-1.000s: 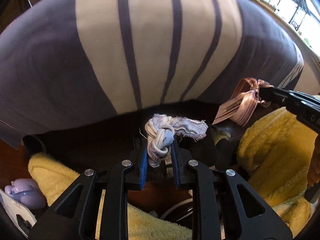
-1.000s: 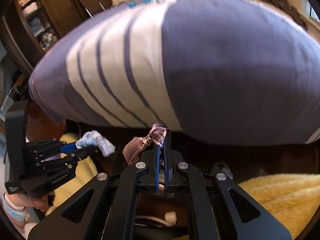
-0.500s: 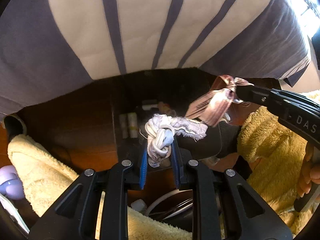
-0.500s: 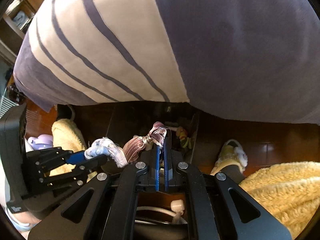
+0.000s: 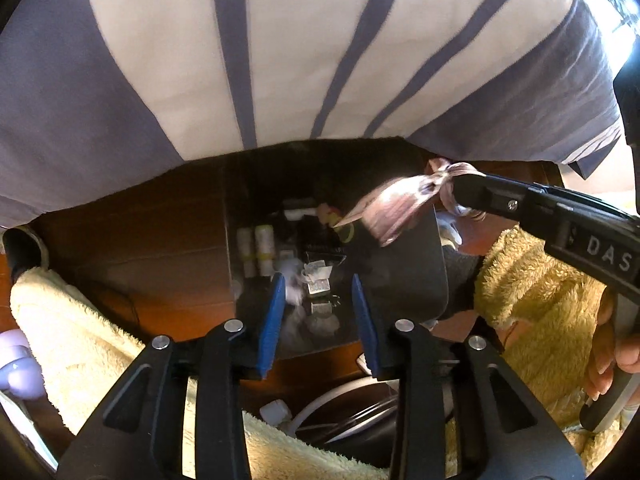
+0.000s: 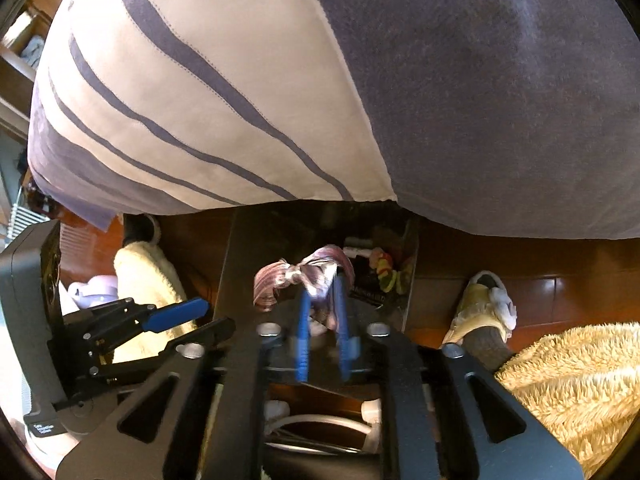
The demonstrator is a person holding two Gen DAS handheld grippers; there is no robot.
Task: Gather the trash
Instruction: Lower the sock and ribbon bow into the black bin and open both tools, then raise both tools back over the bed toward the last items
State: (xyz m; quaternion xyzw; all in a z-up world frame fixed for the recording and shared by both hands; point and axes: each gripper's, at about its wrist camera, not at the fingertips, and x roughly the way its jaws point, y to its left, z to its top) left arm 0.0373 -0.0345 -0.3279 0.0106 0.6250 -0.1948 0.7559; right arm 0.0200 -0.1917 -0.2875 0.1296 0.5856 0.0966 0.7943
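Crinkled satin ribbon (image 6: 298, 276), knotted, mauve.

Shirt (image 5: 280, 60): grey-blue, with a cream panel crossed by narrow grey-blue stripes. Left tongs (image 5: 318, 312): black frame, blue pads. Right tongs (image 6: 322, 316): black frame, blue pads. Ribbon (image 6: 296, 276): dusky pink with a sheen, knotted. Fleece trousers (image 6: 580, 380): pale yellow. Floor (image 5: 132, 240): red-brown wood. Bin (image 5: 404, 272): black, with white, yellow and green scraps inside.
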